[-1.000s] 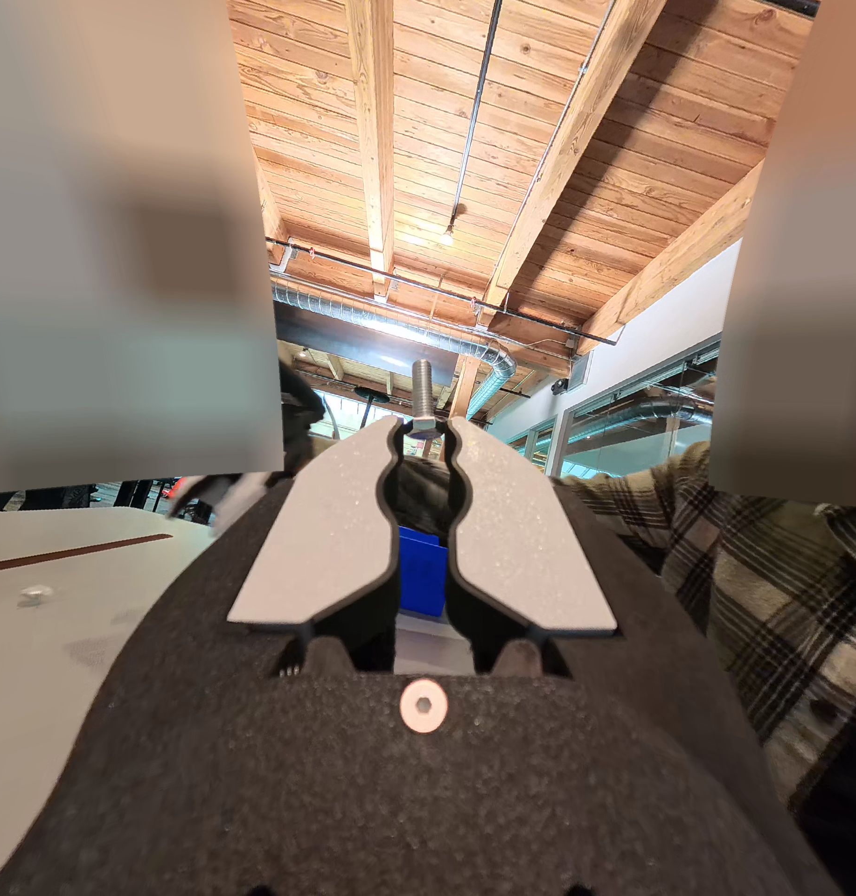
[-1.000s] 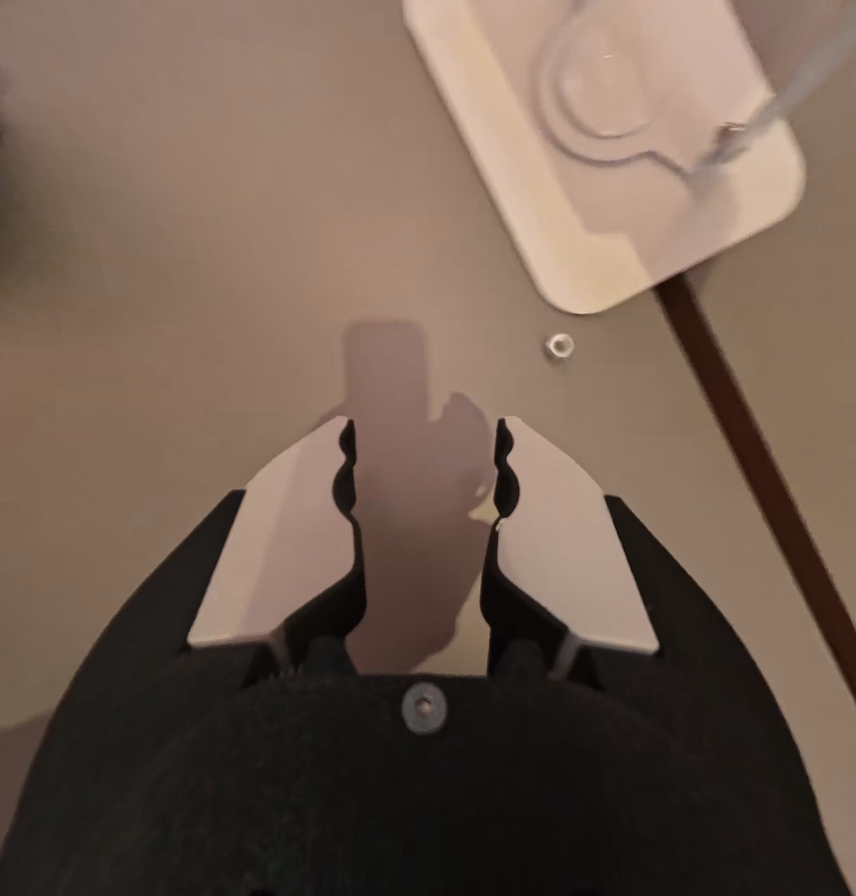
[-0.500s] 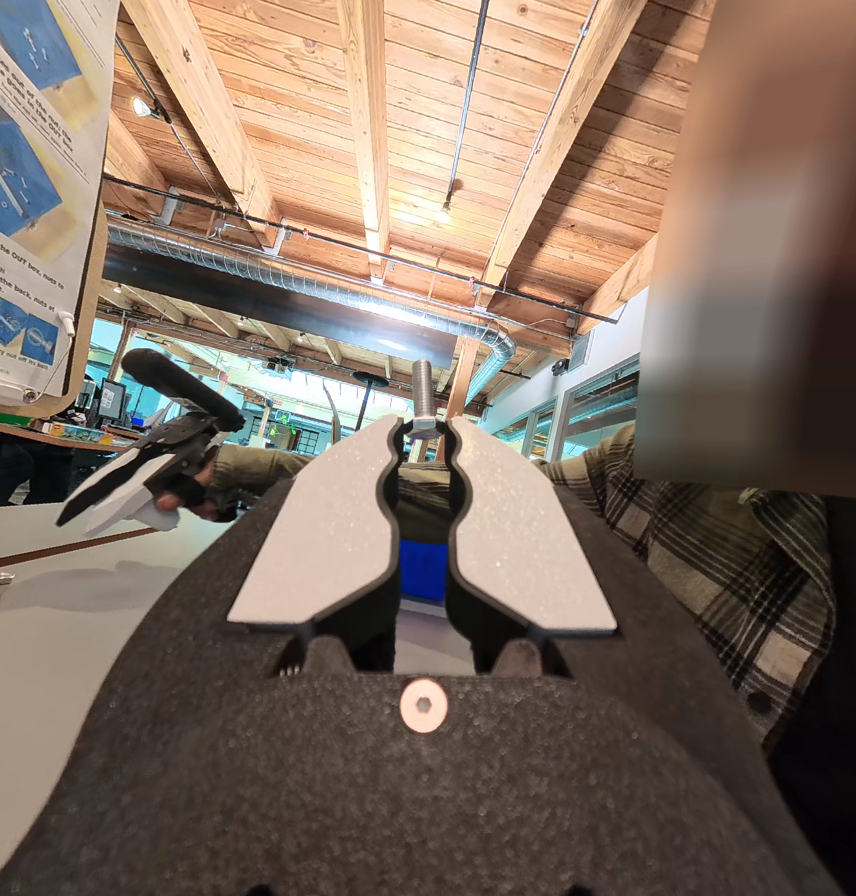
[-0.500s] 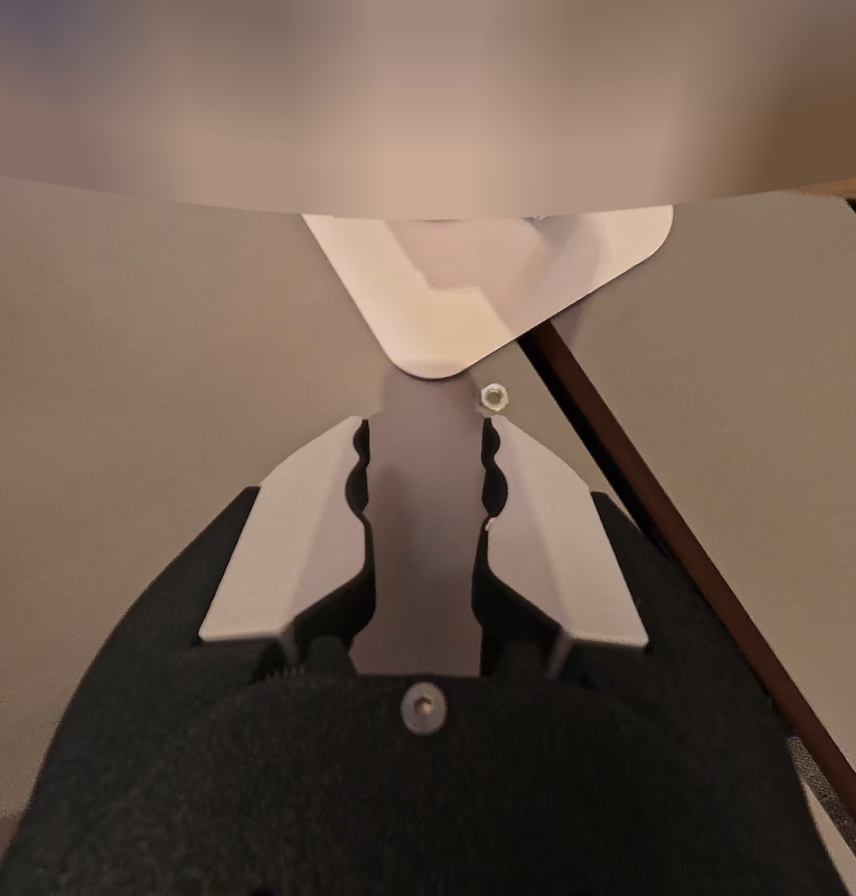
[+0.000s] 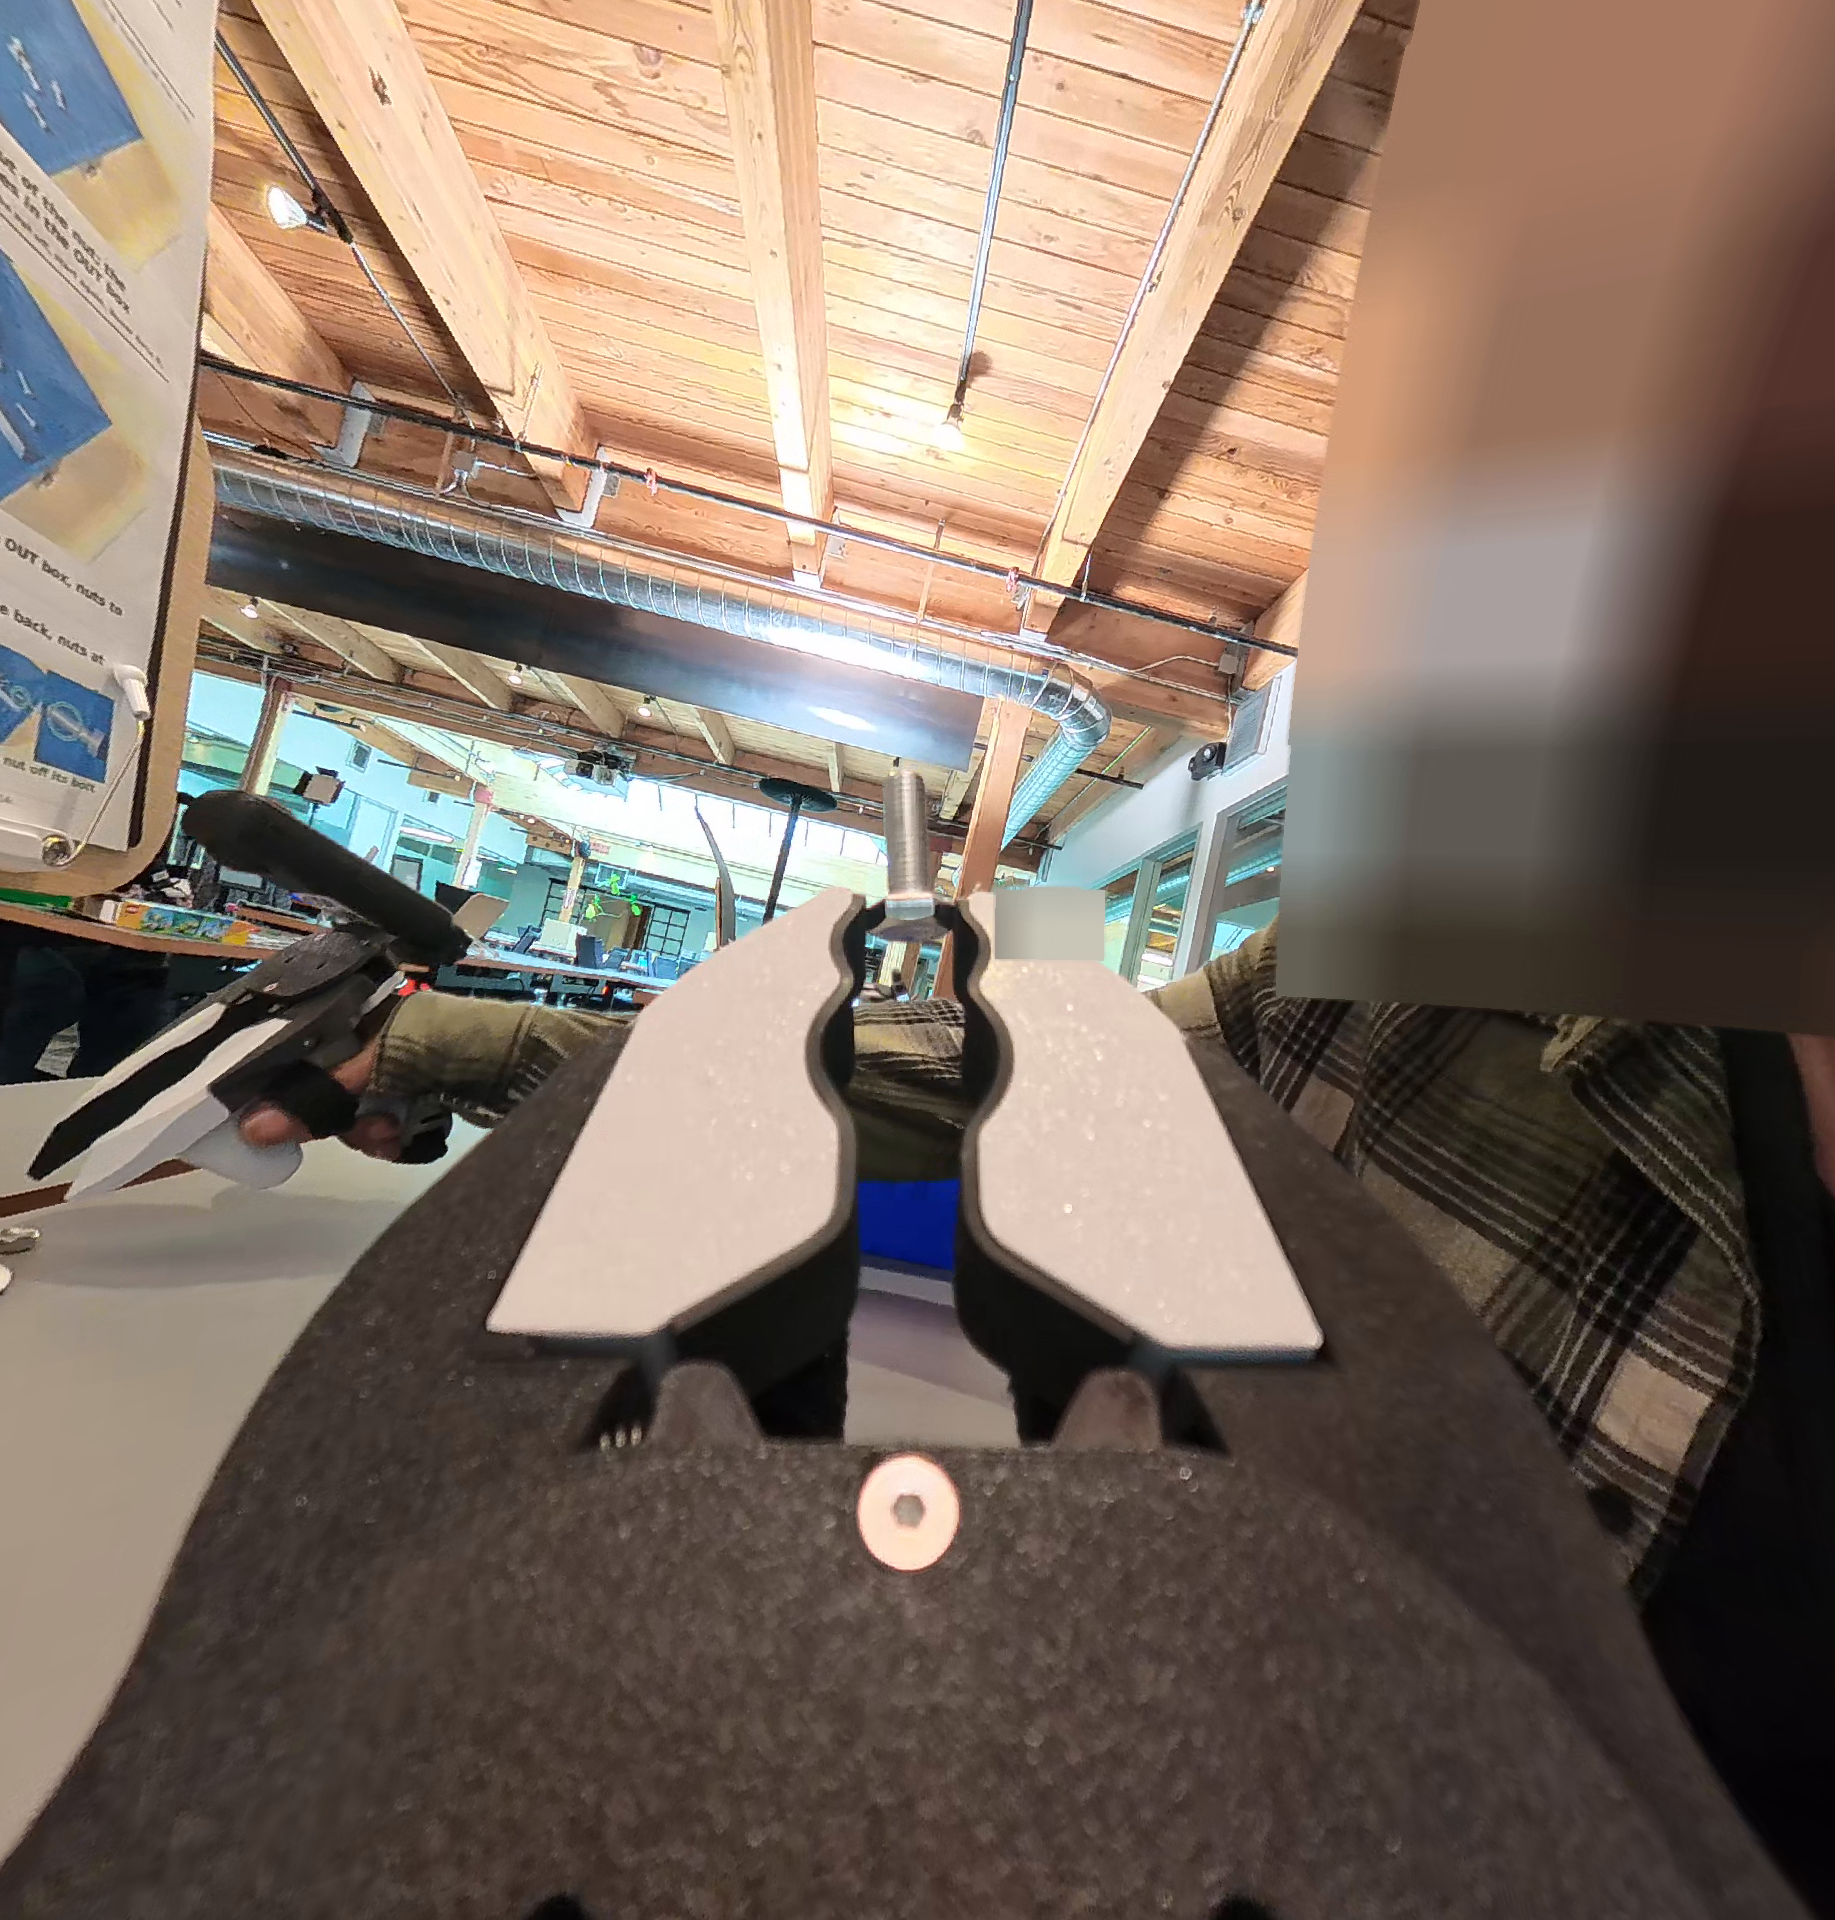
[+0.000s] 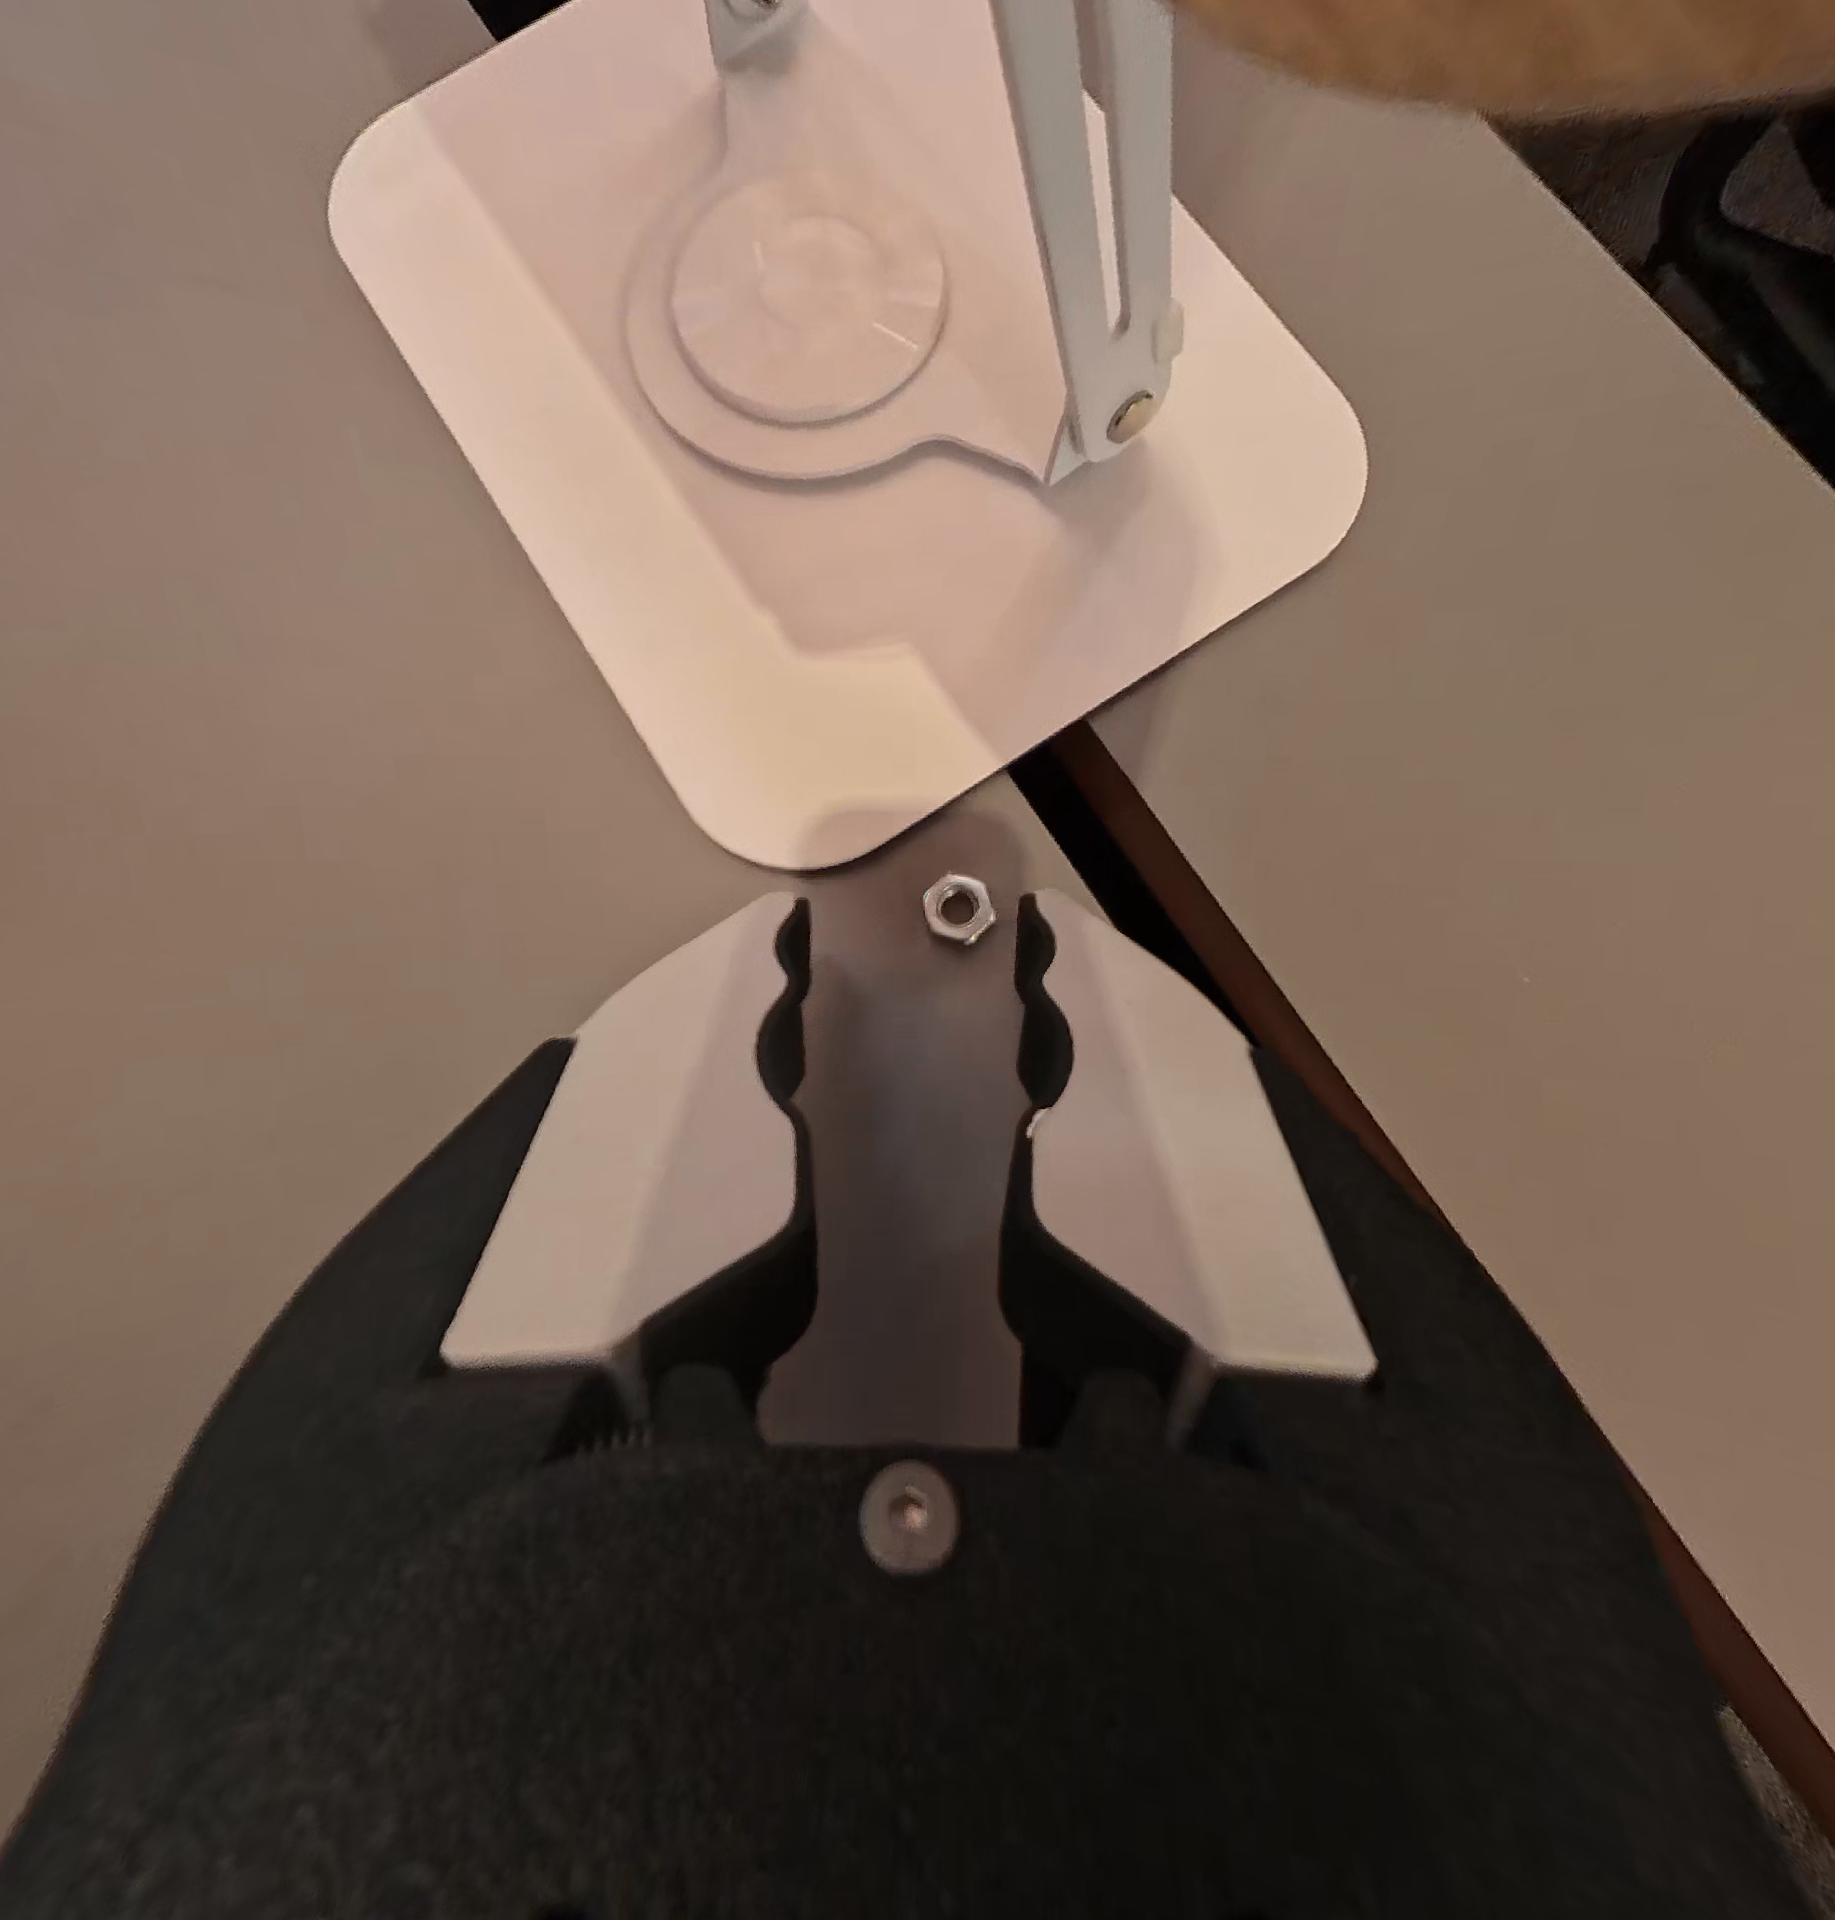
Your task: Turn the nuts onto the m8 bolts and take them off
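Observation:
My left gripper (image 5: 910,920) is shut on the head of a silver bolt (image 5: 905,831), which stands upright with its threaded shank pointing up at the ceiling. My right gripper (image 6: 911,914) is open and points down at the grey table. A small silver hex nut (image 6: 954,911) lies flat on the table between its two fingertips, nearer the right one. In the left wrist view the right gripper (image 5: 71,1164) shows at the far left, held by a hand low over the table, with the nut (image 5: 9,1236) just beside its tip.
A white stand base (image 6: 840,436) with a white arm (image 6: 1100,239) sits on the table just beyond the nut. A dark seam (image 6: 1412,1195) crosses the table on the right. A blue box (image 5: 908,1221) shows behind the left fingers. A poster board (image 5: 51,416) stands at left. The gap from one gripper's tips to the other's is roughly 40 centimetres.
The right gripper has moved forward and right over the table, so the nut now lies between its open fingertips. The left gripper keeps holding the bolt upright.

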The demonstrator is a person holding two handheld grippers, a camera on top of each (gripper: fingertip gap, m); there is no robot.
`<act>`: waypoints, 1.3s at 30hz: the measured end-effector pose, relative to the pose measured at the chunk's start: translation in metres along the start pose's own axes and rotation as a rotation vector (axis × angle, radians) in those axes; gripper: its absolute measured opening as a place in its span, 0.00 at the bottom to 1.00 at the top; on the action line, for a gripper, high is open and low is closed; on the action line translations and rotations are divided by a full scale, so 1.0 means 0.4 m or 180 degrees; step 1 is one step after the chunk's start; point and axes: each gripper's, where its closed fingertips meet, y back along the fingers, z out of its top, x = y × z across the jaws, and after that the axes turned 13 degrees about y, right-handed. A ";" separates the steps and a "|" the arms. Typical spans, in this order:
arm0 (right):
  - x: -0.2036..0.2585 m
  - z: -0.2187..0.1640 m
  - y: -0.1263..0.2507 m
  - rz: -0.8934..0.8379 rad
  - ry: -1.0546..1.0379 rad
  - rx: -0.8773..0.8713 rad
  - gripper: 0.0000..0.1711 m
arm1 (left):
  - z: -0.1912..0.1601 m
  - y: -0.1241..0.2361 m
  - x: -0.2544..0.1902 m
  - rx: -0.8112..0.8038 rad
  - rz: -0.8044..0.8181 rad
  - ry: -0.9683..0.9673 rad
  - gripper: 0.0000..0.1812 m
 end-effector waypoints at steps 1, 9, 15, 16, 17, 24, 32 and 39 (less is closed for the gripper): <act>-0.001 -0.001 -0.004 -0.0007 0.0005 -0.0001 0.21 | -0.001 -0.001 0.000 0.0011 0.0002 -0.0005 0.08; -0.013 -0.012 -0.039 -0.0043 0.0011 0.0070 0.16 | -0.005 0.000 0.005 0.0037 0.0021 -0.0004 0.08; -0.009 -0.034 -0.045 -0.0073 0.0044 0.0166 0.08 | -0.003 0.003 0.009 0.0034 0.0042 -0.0007 0.08; -0.001 -0.037 -0.041 -0.0055 0.0055 0.0163 0.08 | -0.002 0.004 0.009 0.0023 0.0041 -0.0002 0.08; 0.008 -0.037 -0.034 -0.0036 0.0062 0.0137 0.08 | 0.000 0.006 0.010 0.0012 0.0045 -0.0001 0.08; 0.179 0.007 0.083 0.0159 0.0325 0.0050 0.08 | 0.004 0.008 0.009 0.0010 0.0067 -0.0035 0.08; 0.568 -0.008 0.163 0.0751 0.0748 0.0183 0.08 | 0.002 0.006 0.008 0.0028 0.0096 -0.0063 0.08; 0.725 -0.066 0.155 0.0969 0.1061 0.0524 0.08 | -0.004 0.002 0.005 0.0081 0.0101 -0.0091 0.08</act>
